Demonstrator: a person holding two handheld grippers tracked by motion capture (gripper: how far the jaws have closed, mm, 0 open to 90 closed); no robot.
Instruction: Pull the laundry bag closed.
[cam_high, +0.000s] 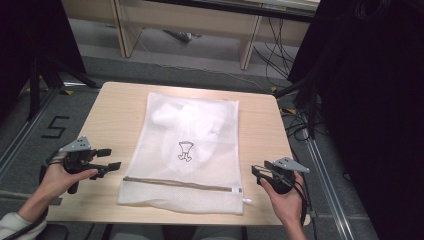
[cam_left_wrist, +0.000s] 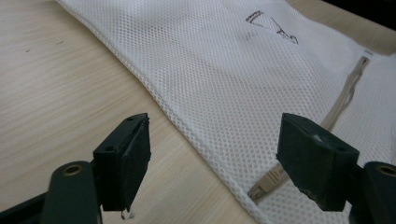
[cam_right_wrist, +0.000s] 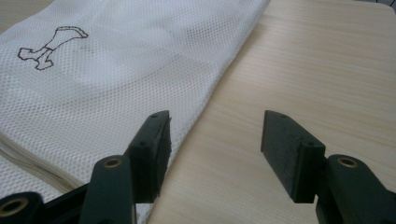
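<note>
Black tongs (cam_left_wrist: 212, 158) (jaws apart) flank white mesh bag (cam_high: 187, 150) on woodgrain table (cam_high: 110, 115).

White mesh bag (cam_high: 185, 150) flat, zipped.

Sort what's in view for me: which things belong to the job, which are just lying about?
Likely part of the job:
mesh laundry bag with white clothing inside
its zipper, closed
left gripper and right gripper, both open, either side of the bag

Lying about:
floor cables
black stand

bag contents (cam_high: 186, 122) veiled, zipper pull (cam_high: 247, 201) tiny
</note>
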